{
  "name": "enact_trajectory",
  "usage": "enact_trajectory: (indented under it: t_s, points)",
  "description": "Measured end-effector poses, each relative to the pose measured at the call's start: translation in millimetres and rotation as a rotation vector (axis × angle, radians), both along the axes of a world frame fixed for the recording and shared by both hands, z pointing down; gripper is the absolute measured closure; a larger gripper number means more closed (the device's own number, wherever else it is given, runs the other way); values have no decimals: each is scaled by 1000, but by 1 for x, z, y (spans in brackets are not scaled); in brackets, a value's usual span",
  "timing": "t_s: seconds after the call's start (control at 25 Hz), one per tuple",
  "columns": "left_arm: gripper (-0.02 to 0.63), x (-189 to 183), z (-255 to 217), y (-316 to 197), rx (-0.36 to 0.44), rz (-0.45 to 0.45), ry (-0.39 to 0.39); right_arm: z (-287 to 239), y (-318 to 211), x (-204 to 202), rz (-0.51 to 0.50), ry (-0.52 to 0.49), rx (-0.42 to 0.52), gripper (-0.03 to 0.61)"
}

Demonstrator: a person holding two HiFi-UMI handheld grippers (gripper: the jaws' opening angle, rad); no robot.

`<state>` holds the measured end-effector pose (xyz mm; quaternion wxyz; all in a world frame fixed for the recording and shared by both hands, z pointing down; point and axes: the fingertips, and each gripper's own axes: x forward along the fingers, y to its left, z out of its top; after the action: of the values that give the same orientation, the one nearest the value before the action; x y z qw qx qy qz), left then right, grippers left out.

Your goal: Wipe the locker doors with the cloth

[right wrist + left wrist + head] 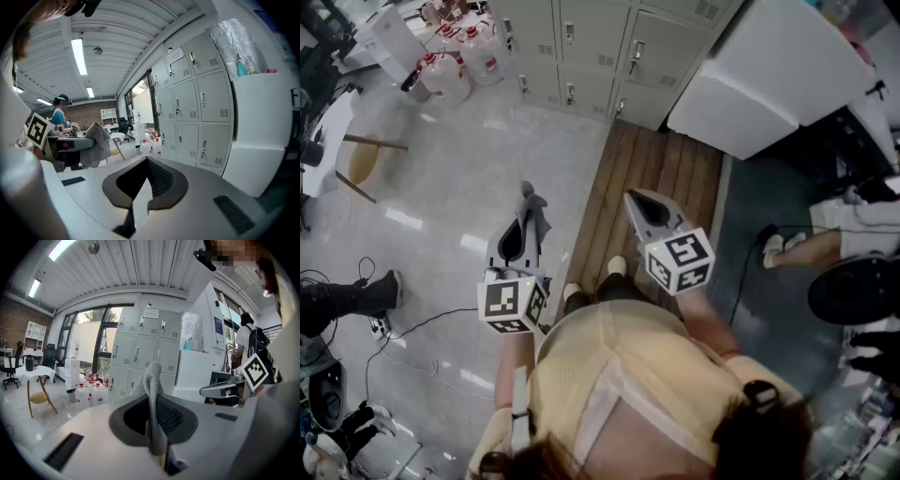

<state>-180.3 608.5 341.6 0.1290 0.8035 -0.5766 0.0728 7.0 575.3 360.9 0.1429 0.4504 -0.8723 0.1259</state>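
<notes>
Head view: the left gripper (525, 223) carries a grey cloth (534, 206) over the floor, well short of the locker doors (581, 47). Left gripper view: its jaws are clamped on the cloth. Right gripper view: the right gripper (143, 185) is pinched together and empty. Wiping seems not yet begun.

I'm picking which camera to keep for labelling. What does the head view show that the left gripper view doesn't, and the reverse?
Only the head view: the wooden floor strip and a cable on the floor.
Only the left gripper view: the ceiling light, the big windows, and a close look at the left gripper with its jaws shut on the cloth.
Both: the cloth, the lockers, the water bottles and the right gripper.
</notes>
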Motion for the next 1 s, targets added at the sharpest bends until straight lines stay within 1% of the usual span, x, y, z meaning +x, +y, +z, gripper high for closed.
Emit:
enact_trajectory:
  t_s: [0.28,0.44,0.56,0.8,1.0]
  points:
    - [597,25,-6,-23,11,3,-4,0,-20,17,-1,-3,-11,576]
    - [597,47,-7,-38,17,7,-7,-2,-34,37,5,-35,-14,575]
    - [597,63,-5,-49,21,3,-11,1,-44,49,-8,-32,-8,575]
    - [597,84,-8,-58,21,-12,-13,4,-47,63,-44,-36,-27,575]
    - [597,98,-6,-68,16,-15,-28,9,-55,74,-42,-44,-37,575]
